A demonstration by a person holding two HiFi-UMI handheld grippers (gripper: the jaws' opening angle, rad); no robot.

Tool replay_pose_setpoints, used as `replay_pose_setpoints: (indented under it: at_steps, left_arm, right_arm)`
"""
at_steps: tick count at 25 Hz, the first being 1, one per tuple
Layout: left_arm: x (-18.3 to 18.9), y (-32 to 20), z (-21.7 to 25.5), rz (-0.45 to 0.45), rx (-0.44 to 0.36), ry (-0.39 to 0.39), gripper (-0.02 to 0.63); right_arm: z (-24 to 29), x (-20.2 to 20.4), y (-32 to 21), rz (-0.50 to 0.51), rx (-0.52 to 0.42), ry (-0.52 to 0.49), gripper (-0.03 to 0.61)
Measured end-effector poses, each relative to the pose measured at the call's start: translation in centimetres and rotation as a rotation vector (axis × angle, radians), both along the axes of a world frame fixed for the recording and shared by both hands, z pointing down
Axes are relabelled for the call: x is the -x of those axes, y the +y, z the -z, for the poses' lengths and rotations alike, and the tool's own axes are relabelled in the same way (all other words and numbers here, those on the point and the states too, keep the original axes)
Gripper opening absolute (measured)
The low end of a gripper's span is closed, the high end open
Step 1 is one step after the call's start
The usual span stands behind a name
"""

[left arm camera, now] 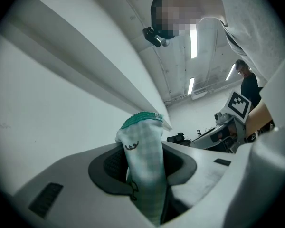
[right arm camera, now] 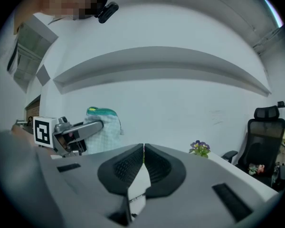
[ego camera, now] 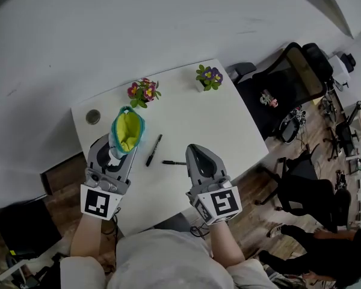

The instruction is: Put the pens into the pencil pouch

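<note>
The left gripper (ego camera: pixel 121 144) pinches the pencil pouch (ego camera: pixel 127 128) and hides its lower part. The right gripper (ego camera: pixel 192 149), pressed together, covers one end of the pen (ego camera: pixel 173 162) at its 8 o'clock.

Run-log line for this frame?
left gripper: shut on pencil pouch, mouth up | right gripper: shut, empty | pens: on table
</note>
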State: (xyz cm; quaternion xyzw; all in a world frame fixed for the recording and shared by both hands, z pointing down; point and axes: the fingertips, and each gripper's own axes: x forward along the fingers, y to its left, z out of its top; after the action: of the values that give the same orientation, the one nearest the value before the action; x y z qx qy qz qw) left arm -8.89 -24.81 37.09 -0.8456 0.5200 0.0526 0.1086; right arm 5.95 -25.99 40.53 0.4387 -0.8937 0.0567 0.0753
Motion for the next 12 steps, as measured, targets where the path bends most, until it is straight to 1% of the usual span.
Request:
replay_pose_setpoints:
  at_steps: [3,5,12]
  left_arm:
    - [-0.4,1.4,0.4,-0.028,0.002,0.003,0.16]
    - [-0.7,2.3,0.5,-0.051,0.007,0.005,0.16]
    - [-1.5,4.8,0.7,-0.116,0.009,0.006,0.16]
  right_arm:
    - [-1.4,-1.4,1.3,-0.048,0.045,0.029,0.029]
    - [-2.9,-2.1,2.3,-0.063,0.088,0.07,0.029]
    - [-8.9,-3.2,5.8,-0.042,0.232,0.229,0.029]
